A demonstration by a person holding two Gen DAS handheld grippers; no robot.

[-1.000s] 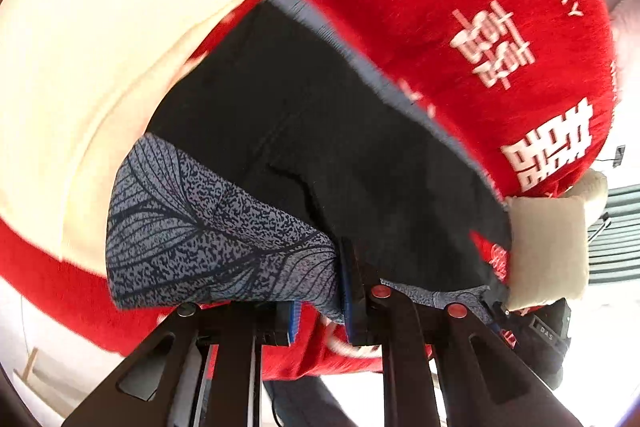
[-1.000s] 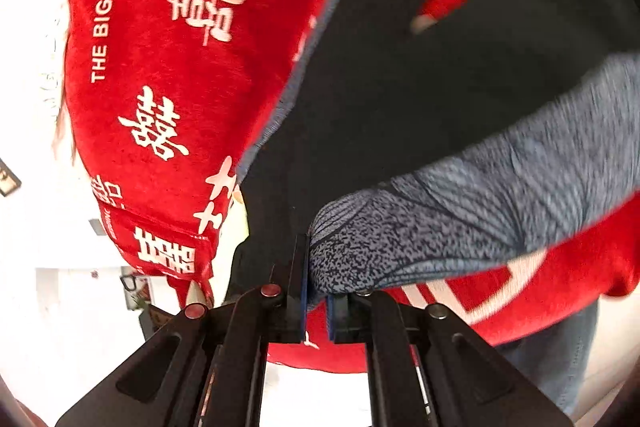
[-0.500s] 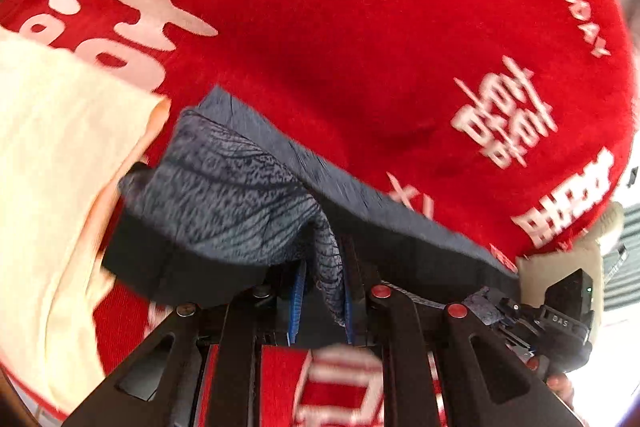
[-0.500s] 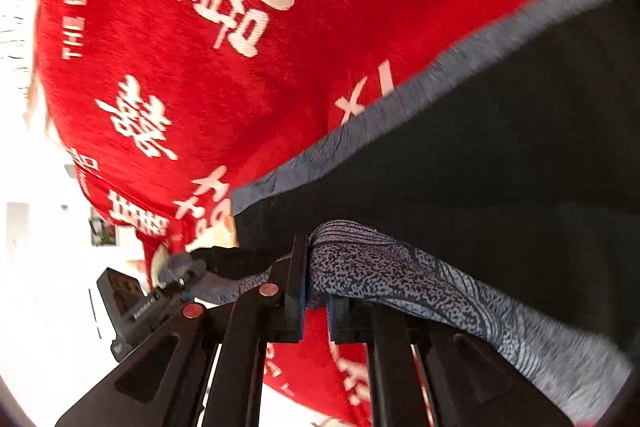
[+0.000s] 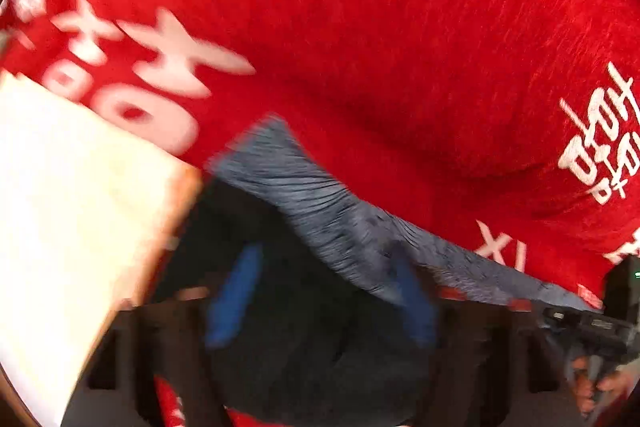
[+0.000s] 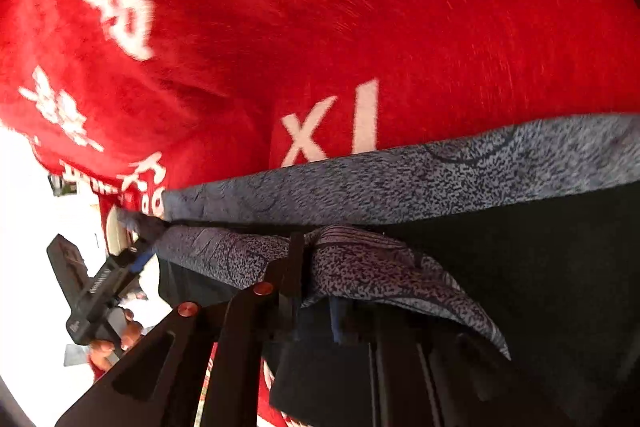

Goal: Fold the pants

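The pants are dark with a grey-blue leaf-patterned waistband [image 5: 320, 203] and lie on a red blanket [image 5: 400, 67]. In the blurred left wrist view my left gripper [image 5: 324, 291] has its blue pads [image 5: 236, 295] spread apart over the dark cloth, with the band's edge against the right pad. In the right wrist view my right gripper [image 6: 316, 283] is shut on a fold of the patterned band [image 6: 360, 263], low over the blanket [image 6: 360, 27]. A flat strip of the band [image 6: 440, 171] lies just beyond. The left gripper [image 6: 138, 259] shows there at the band's left end.
The red blanket with white characters covers the whole surface. A cream cloth [image 5: 72, 211] lies on it at the left of the pants in the left wrist view. The blanket's edge [image 6: 80, 179] and a bright room lie at far left in the right wrist view.
Both grippers have come down to the blanket, bringing the patterned band over the dark cloth. My left gripper's pads have spread apart from the band. The right stays shut on it.
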